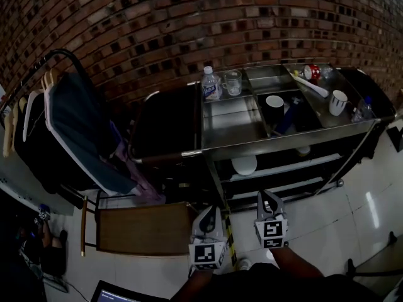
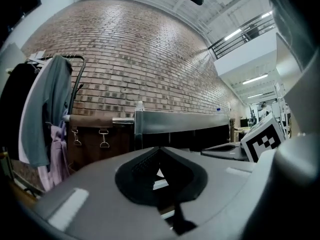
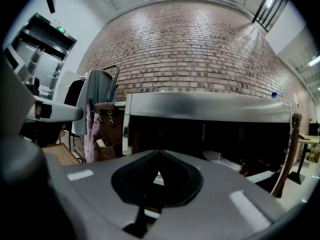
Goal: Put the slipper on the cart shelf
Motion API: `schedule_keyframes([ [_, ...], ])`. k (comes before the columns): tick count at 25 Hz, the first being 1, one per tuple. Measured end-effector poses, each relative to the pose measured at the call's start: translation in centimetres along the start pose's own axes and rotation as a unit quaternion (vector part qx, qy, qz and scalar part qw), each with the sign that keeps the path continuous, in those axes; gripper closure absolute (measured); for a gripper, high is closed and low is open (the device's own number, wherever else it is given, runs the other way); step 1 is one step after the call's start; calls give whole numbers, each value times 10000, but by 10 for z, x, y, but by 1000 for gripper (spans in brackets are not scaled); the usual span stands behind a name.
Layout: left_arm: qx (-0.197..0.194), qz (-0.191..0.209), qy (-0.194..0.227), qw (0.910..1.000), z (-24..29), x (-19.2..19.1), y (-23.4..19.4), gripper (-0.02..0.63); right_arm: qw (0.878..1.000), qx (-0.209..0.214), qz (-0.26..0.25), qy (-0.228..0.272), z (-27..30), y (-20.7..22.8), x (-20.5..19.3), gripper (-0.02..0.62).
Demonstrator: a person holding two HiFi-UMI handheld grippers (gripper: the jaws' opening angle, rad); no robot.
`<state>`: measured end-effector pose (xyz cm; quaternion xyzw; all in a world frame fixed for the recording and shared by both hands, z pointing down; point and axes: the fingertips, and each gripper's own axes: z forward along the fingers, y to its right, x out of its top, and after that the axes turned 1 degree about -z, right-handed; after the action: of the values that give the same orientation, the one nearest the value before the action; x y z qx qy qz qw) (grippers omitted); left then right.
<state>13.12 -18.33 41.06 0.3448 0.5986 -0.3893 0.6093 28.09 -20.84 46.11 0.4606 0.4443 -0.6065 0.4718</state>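
Observation:
The steel cart [image 1: 236, 133] stands against the brick wall, its top tray full of bottles and cups. On a lower shelf lies a white rounded thing [image 1: 244, 164], perhaps the slipper; it also shows in the right gripper view [image 3: 220, 158]. My left gripper [image 1: 211, 210] and right gripper [image 1: 265, 195] hang side by side in front of the cart, low and apart from it. In the gripper views the left gripper [image 2: 159, 150] and the right gripper [image 3: 159, 153] each have jaws that meet at the tip with nothing between them.
A clothes rack [image 1: 69, 124] with hanging garments fills the left. A low wooden board [image 1: 141, 228] lies in front of it, beside my left gripper. A dark bag [image 1: 167, 128] hangs on the cart's left end. A water bottle [image 1: 210, 83] and a mug [image 1: 339, 101] stand on top.

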Motion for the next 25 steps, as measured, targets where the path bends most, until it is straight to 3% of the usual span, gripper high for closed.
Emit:
schedule_keyframes([
  [12, -245, 216, -16, 9995, -3, 13, 17, 595, 9998, 4, 138, 156, -34, -9, 9, 594],
  [20, -371, 311, 83, 9988, -6, 22, 16, 595, 9992, 110, -201, 319, -43, -27, 25, 594],
  [25, -247, 230, 226, 9992, 4, 29, 15, 595, 9978, 238, -411, 454, -41, -25, 41, 594],
])
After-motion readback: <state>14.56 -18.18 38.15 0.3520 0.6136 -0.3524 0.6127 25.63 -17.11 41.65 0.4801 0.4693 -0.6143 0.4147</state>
